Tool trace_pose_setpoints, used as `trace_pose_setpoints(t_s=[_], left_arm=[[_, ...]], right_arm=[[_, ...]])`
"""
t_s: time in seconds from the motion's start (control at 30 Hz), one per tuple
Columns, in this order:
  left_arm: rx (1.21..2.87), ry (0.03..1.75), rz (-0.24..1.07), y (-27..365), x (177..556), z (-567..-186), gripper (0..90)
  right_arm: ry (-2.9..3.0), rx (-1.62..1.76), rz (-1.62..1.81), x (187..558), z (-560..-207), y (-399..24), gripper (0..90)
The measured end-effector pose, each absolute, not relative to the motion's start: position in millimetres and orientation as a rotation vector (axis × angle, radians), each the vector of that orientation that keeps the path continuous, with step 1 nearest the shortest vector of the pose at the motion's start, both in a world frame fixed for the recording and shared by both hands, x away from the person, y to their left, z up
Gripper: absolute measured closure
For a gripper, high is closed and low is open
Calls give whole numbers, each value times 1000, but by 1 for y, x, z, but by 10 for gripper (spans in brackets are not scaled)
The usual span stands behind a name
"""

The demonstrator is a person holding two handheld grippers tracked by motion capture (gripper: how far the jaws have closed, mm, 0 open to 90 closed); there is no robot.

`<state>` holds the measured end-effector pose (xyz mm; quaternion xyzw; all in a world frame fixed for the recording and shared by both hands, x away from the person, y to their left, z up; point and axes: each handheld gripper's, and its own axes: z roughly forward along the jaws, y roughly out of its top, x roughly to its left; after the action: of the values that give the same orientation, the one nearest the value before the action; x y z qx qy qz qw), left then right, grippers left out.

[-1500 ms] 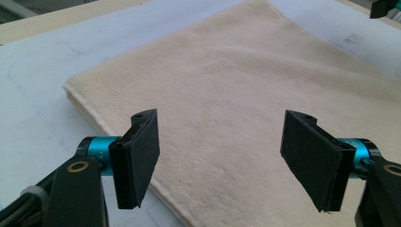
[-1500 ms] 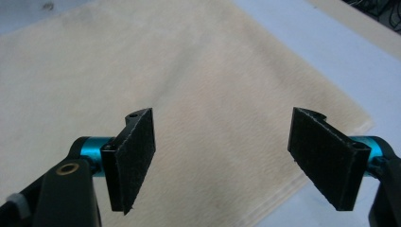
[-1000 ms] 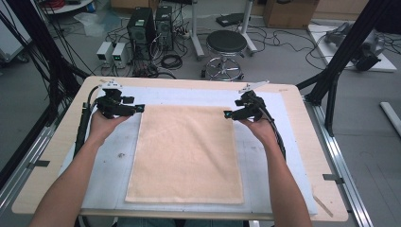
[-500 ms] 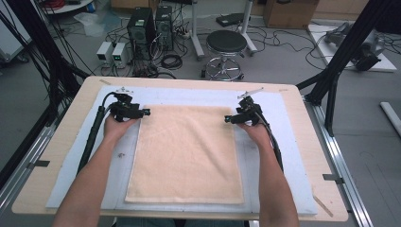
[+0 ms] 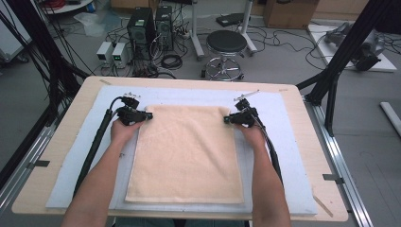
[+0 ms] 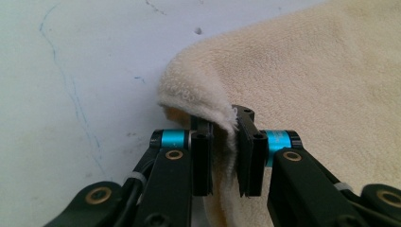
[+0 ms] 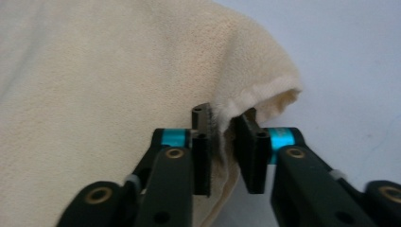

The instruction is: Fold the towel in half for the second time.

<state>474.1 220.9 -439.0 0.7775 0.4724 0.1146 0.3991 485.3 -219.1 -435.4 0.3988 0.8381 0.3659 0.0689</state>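
Both claws sit at the far corners of the cream terry-cloth towel [image 5: 185, 153], which lies flat on the pale blue-grey mat [image 5: 293, 156] covering the wooden table [image 5: 312, 118]: from the high view, the left gripper [image 5: 147, 115] is at the far-left corner and the right gripper [image 5: 227, 119] at the far-right one, each hand behind its tool. From the left gripper view, the left gripper [image 6: 222, 156] has its jaws drawn narrow with the towel's hemmed edge [image 6: 208, 106] pinched up between them, the corner humped off the mat. From the right gripper view, the right gripper [image 7: 223, 156] does likewise, jaws close on a raised fold of hem. My guess is a fold: both corners look taken, but the cloth lies unfolded, so the lifting and carrying over remain.
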Motion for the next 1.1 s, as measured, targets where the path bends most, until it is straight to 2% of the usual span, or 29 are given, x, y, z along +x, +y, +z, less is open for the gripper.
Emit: trace_pose_setpoints(t_s=[0.2,0.5,0.83,1.1], left_arm=[[1923,1169,277,229,470,-427,821],[1869,1066,328,235,447,-398,821],[1848,924,372,248,399,-368,819],[1886,809,414,250,347,-366,818]], right_arm=[[2546,1148,1149,482,-420,-223,824],[2523,1013,1266,461,-385,-230,826],[2507,845,1390,419,-348,-237,826],[2541,739,1409,370,-346,-240,825]])
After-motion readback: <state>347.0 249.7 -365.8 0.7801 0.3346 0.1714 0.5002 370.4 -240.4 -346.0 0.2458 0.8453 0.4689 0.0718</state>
